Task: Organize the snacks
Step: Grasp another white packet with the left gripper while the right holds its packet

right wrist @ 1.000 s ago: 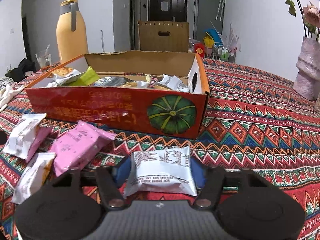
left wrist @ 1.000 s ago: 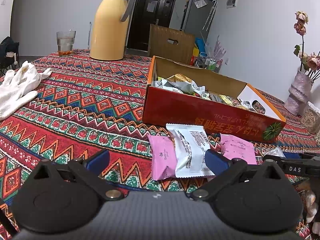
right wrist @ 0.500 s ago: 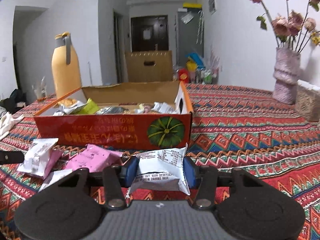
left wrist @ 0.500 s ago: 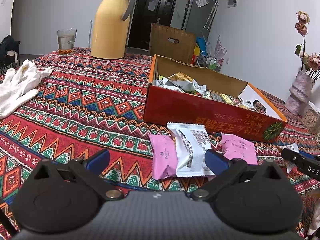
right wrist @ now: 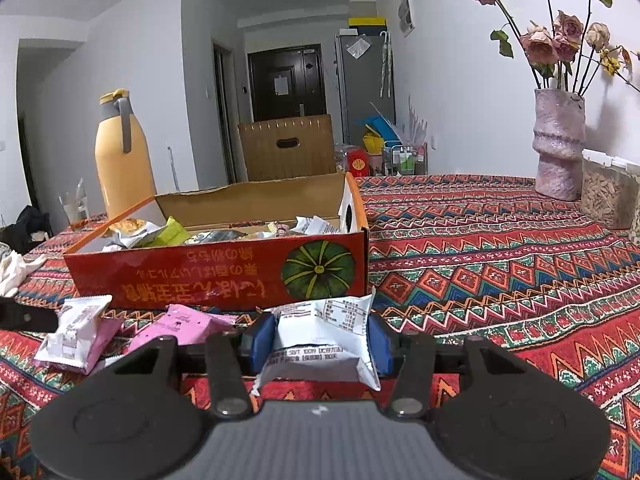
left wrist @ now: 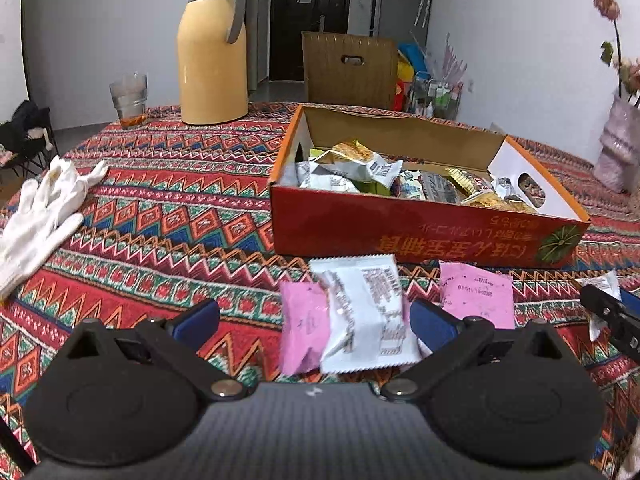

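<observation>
— Status?
— My right gripper (right wrist: 318, 342) is clamped on a white snack packet (right wrist: 320, 344), lifted just short of the red box (right wrist: 216, 276). My left gripper (left wrist: 314, 320) hangs spread, empty, above the white and pink packets (left wrist: 348, 316).
— Next?
— I'd carry mine over the near wall, then let go among the snacks inside.

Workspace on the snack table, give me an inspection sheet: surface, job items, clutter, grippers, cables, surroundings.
Surface: patterned tablecloth covers the table.
Job's things: open red box holding mixed snack packets; white packet overlapping a pink packet, another pink packet alongside, all in front of the box.
Clutter: white gloves, yellow thermos, glass, vase.
Grippers: left gripper open, nothing held; right gripper shut on a white snack packet.
Cables: nothing seen.
Surroundings: dark door, fridge.
</observation>
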A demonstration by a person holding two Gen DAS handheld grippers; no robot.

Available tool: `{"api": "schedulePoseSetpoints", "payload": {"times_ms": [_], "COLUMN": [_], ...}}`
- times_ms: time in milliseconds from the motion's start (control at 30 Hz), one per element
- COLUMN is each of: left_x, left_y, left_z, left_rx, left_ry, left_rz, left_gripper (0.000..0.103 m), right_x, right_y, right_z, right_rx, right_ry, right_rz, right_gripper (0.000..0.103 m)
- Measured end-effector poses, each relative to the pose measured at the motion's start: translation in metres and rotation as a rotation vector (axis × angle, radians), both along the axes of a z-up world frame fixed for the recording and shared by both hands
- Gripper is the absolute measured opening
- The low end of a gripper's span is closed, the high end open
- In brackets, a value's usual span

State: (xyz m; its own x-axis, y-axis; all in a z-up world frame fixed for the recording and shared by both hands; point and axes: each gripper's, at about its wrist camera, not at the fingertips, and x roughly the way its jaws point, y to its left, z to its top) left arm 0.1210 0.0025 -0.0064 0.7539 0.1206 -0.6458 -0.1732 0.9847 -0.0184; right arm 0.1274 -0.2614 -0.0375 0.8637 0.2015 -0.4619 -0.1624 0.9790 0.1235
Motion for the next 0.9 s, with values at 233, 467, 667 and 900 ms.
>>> {"api": "schedulePoseSetpoints", "payload": {"times_ms": [233,467,667,900], "left_x": [0.018,0.026,0.022,0.015], "left_y": [-0.023,-0.028,-0.027,-0.025], "left_z": [-0.009,-0.02,-0.021,-0.015], "left_rx": [0.041,0.047,0.036,0.015], "left_ry": [0.032,0.066,0.052,0.03], "left_rz": [0.011,0.016,0.013,-0.009], "left_gripper": [0.103,0.074,0.062,0.042], "right_x": [-0.004,-0.008,-0.008,-0.009], "right_y": [-0.001,-0.003,-0.003,-0.001], "right_z": [0.0,0.002,0.002,0.002], "right_rx": [0.014,0.027,0.03,0.019], "right_ry": [-0.019,-0.034,-0.04,-0.039], "right_rz": [0.013,0.025,0.025,0.021], "right_gripper": [0.05,0.051,0.051,0.051]}}
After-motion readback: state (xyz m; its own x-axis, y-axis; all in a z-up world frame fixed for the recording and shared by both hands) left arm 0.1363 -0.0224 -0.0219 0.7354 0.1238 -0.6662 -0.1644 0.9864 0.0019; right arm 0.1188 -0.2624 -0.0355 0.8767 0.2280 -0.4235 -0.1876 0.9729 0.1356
